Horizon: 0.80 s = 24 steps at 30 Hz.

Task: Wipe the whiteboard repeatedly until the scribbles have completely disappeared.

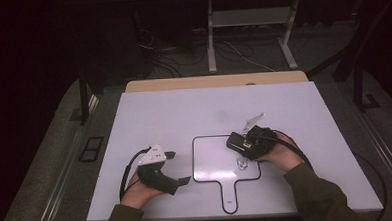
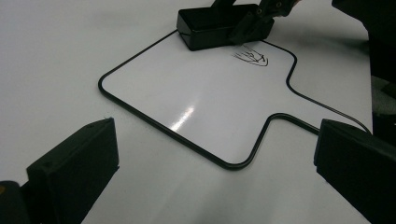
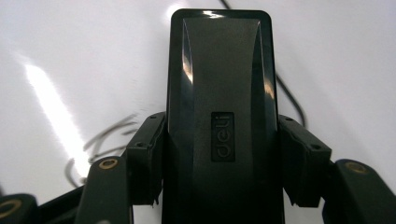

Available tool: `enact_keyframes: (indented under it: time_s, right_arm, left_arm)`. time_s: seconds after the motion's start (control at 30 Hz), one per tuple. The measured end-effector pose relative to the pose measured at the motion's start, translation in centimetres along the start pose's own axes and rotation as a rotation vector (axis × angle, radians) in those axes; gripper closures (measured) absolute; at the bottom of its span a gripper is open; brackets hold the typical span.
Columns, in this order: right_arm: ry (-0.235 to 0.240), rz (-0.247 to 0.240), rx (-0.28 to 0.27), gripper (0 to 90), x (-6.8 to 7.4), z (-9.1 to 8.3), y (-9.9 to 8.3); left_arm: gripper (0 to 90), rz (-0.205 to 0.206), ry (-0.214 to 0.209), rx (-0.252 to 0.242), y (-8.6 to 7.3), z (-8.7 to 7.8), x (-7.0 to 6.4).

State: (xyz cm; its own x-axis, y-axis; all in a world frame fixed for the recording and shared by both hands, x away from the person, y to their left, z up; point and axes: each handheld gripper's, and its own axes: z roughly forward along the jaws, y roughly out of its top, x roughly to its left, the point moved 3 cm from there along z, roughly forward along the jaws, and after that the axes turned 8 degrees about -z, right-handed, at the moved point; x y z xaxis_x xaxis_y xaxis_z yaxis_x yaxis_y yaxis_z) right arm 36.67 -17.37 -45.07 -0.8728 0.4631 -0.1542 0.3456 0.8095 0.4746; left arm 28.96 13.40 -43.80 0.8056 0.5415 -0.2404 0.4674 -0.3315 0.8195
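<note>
A small whiteboard (image 1: 206,157) with a black rim and a handle lies on the white table. A black scribble (image 1: 242,163) marks its right part, also seen as the scribble (image 2: 252,57) in the left gripper view. My right gripper (image 1: 242,144) is shut on a black eraser (image 1: 235,141), which rests on the board just above the scribble. In the right gripper view the eraser (image 3: 219,88) stands between both pads (image 3: 147,156), with the scribble (image 3: 100,142) at its left. My left gripper (image 1: 180,167) rests open left of the board, its jaws (image 2: 215,172) wide apart and holding nothing.
The white table (image 1: 159,112) has a wooden strip (image 1: 213,81) along its far edge. Beyond it, desk legs (image 1: 211,40) and loose cables (image 1: 166,56) sit on the dark floor. Cables trail from both grippers over the table.
</note>
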Motion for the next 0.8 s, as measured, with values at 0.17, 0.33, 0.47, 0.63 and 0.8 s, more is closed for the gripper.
enact_keyframes:
  time_s: [0.17, 0.33, 0.47, 0.63, 0.8]
  right_arm:
    - [0.023, -0.027, -0.007, 38.8, 0.9, 0.1, 0.4]
    - [0.044, -0.043, -0.012, 38.9, 1.9, 0.0, 0.6]
    - [0.062, -0.047, -0.018, 38.8, 2.6, -0.2, 0.4]
    - [0.091, -0.071, -0.021, 38.8, 3.8, -0.6, 0.2]
    - [0.128, -0.077, -0.032, 38.8, 4.6, -0.7, 0.2]
  left_arm:
    - [0.0, 0.0, 0.0, -0.002, 0.0, 0.0, 0.0]
    - [0.0, 0.001, 0.0, -0.001, 0.0, 0.0, 0.0]
    - [0.0, 0.001, -0.001, -0.006, 0.0, -0.1, 0.0]
    - [0.0, 0.0, 0.0, -0.003, 0.0, -0.1, 0.0]
    - [0.0, -0.002, 0.002, -0.005, 0.0, -0.1, 0.0]
